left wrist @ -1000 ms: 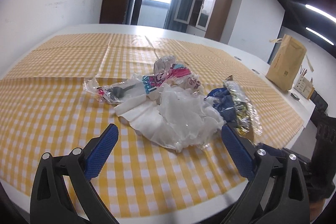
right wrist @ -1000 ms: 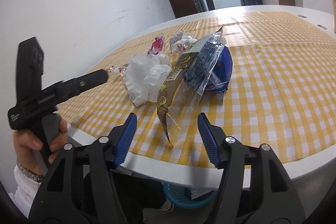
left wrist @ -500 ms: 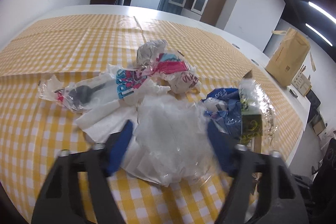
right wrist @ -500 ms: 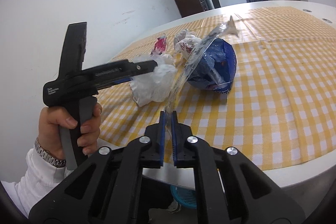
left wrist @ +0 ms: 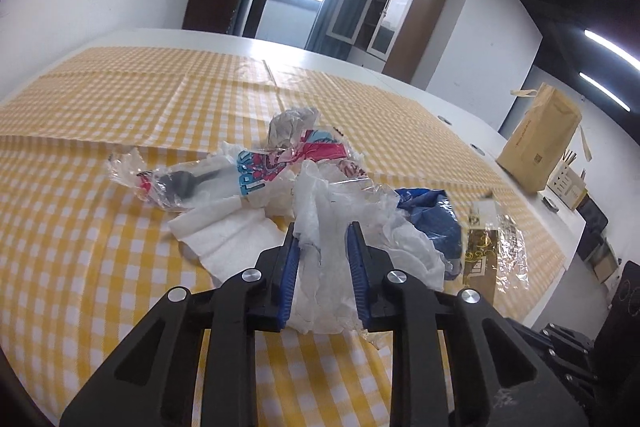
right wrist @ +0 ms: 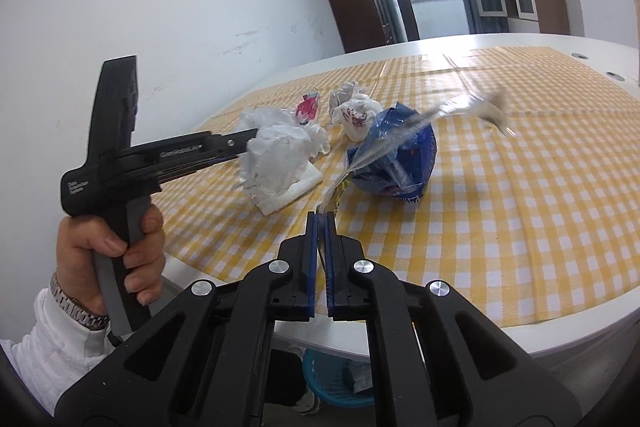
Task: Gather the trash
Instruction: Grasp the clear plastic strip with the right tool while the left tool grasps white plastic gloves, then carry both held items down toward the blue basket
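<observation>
- Left gripper (left wrist: 322, 247) just been closing, pads now squeezing the crumpled white plastic wad (left wrist: 340, 227) on the yellow checked tablecloth (left wrist: 100, 247), near the table's front edge.
- Right gripper (right wrist: 322, 221) clamped tight on the tail of a long clear wrapper (right wrist: 384, 147) with gold print, rest of it draped up over the blue bag (right wrist: 394, 163).
- Best bet for this step: squeeze both fully before lifting. Thin film looks slippery and springy.
- Lift slow and straight. Wad sits touching a flat white napkin (left wrist: 224, 231), which could snag and drag along.
- Wrapper probably peels off the blue bag easily, but worth watching the bag doesn't tip toward the edge.
- Teal basket (right wrist: 332, 379) under the table edge looks like the drop spot, just below the right gripper.
- Count: two grippers, one wad, one napkin, one clear gold wrapper, one blue bag, one clear packet with something dark inside (left wrist: 180, 183), one pink-and-blue printed wrapper (left wrist: 280, 163), one basket, one brown paper bag (left wrist: 540, 143) far right.
</observation>
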Demonstrator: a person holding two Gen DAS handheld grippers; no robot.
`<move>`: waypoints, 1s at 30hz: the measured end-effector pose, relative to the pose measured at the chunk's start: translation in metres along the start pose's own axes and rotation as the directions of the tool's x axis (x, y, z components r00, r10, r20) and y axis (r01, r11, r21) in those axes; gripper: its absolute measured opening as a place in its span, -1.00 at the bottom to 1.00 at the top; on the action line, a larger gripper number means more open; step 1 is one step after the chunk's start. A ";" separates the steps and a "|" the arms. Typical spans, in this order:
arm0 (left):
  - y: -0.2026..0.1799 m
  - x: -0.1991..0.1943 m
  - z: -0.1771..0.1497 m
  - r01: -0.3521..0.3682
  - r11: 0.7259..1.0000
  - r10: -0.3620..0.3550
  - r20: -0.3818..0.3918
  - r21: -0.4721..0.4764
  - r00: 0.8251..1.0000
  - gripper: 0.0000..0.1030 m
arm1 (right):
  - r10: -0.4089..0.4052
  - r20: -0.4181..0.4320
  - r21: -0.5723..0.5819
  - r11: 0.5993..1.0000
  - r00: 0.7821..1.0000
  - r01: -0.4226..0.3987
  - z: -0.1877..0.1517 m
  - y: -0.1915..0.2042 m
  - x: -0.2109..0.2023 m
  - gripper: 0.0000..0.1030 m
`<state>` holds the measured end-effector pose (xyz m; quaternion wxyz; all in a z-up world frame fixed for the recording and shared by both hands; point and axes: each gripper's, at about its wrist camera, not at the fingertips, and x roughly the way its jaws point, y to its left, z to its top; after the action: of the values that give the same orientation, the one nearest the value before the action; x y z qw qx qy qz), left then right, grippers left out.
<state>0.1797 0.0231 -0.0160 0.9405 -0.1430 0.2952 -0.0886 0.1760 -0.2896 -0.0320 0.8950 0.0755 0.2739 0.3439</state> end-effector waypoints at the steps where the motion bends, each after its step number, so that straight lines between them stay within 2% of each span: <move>1: -0.001 -0.008 -0.001 -0.003 1.000 0.003 0.010 0.001 1.000 -0.55 | -0.001 0.003 -0.004 1.000 1.000 0.001 0.001 0.001 -0.003 -0.95; 18: -0.005 -0.096 -0.032 -0.007 1.000 0.005 0.084 0.023 0.996 -0.55 | -0.012 0.062 -0.096 0.995 0.998 0.018 0.001 0.038 -0.045 -0.95; 30: -0.010 -0.141 -0.058 0.009 0.999 -0.014 0.113 0.044 0.994 -0.55 | 0.029 0.076 -0.155 0.988 0.997 -0.017 -0.013 0.069 -0.086 -0.95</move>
<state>0.0307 0.0364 0.0165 0.9581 -0.1291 0.2386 -0.0924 0.0762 -0.2950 0.0171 0.9042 0.0226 0.2103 0.3712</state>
